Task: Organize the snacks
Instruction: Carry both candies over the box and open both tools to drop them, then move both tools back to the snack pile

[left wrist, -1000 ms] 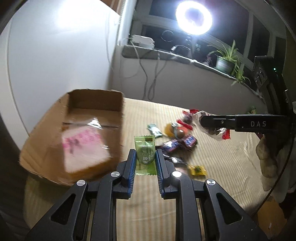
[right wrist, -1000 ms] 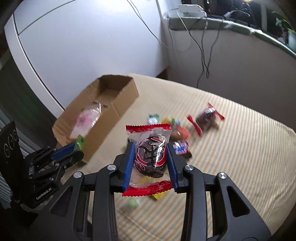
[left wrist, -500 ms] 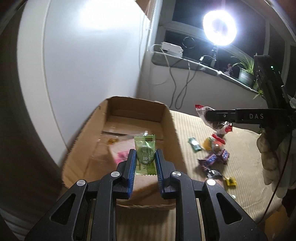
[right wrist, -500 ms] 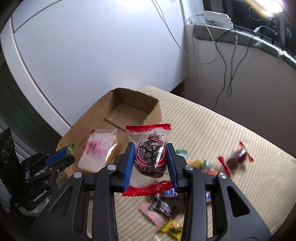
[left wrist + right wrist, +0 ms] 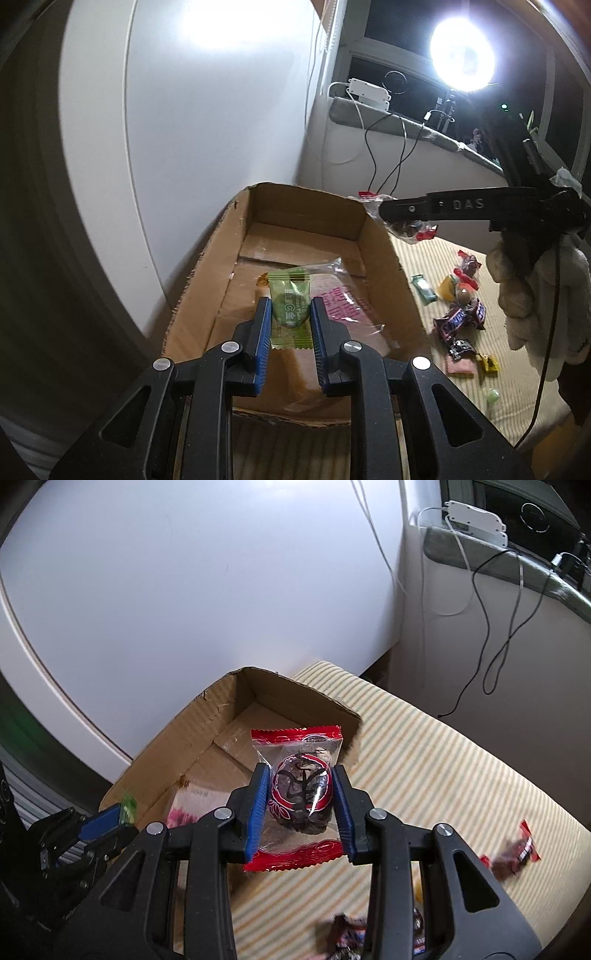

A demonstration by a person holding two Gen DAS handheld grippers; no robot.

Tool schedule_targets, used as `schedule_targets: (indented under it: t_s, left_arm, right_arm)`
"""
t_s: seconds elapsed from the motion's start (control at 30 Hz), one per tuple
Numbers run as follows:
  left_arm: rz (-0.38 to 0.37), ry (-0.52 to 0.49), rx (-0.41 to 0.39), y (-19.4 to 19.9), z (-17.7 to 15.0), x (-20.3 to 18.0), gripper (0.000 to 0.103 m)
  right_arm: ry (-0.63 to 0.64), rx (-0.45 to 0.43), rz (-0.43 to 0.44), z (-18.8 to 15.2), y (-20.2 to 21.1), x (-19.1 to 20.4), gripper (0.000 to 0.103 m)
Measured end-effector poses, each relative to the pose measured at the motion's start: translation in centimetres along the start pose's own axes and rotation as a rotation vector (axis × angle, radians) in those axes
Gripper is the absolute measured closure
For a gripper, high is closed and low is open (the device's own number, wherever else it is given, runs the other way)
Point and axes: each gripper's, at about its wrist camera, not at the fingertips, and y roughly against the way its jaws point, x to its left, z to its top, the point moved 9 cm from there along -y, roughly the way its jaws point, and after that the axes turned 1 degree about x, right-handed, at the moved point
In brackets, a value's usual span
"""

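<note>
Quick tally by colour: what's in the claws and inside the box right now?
Green snack, in left claw: 1
Red-trimmed snack, in right claw: 1
Pink-printed packet, in cardboard box: 1
Small amber piece, in box, unidentifiable: 1
Total: 4

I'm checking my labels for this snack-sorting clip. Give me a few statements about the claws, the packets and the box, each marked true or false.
1. The left claw grips a green packet. True.
2. The right claw is open and holds nothing. False: it is shut on a red-edged packet.
3. The box already holds a pink-printed bag. True.
4. No loose snacks lie outside the box. False: several lie on the striped cloth to its right.
</note>
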Motion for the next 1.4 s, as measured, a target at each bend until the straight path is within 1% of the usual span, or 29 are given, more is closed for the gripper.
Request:
schedule_targets:
  t_s: [0.37,0.7,0.77,0.83,0.9,0.97,1.03,1.13,1.27,1.37,1.4]
  left_arm:
    - [-0.002,0.013,0.01,-0.6,0.0,0.6,0.084]
    - [0.0,0.018,0.014,-0.9,0.0,0.8,0.083]
    - [0.005,0.019,0.014,-0.9,-0.1,0.8,0.082]
    - [0.007,0.019,0.018,-0.9,-0.1,0.7,0.077]
    - [0.01,0.024,0.016,-0.8,-0.1,0.8,0.065]
    - [0.011,0.03,0.014,-0.7,0.0,0.8,0.059]
    - [0.01,0.033,0.012,-0.5,0.0,0.7,0.059]
    - [0.01,0.033,0.009,-0.2,0.0,0.5,0.059]
    - [0.005,0.033,0.005,0.2,0.0,0.0,0.059]
    - [-0.003,0.028,-0.001,0.6,0.1,-0.6,0.059]
    - [0.008,0.022,-0.004,0.7,0.1,-0.7,0.059]
  right_arm:
    - [0.019,0.046,0.008,0.8,-3.9,1.0,0.068]
    - [0.038,0.051,0.001,0.9,-4.9,1.6,0.066]
    - [0.043,0.053,-0.001,0.9,-4.9,1.6,0.058]
    - [0.046,0.043,-0.005,1.0,-4.8,1.7,0.043]
    - [0.049,0.027,-0.011,1.3,-4.5,1.8,0.037]
    - [0.054,0.013,-0.006,1.4,-4.2,1.9,0.031]
    - [0.056,0.012,-0.006,1.4,-3.7,1.8,0.024]
    - [0.057,0.006,-0.015,1.5,-3.2,1.6,0.017]
    - [0.075,0.003,-0.044,1.5,-2.3,1.1,0.016]
    - [0.093,-0.003,-0.064,1.2,-1.3,0.7,0.011]
    - [0.095,-0.007,-0.076,1.1,-0.9,0.4,0.009]
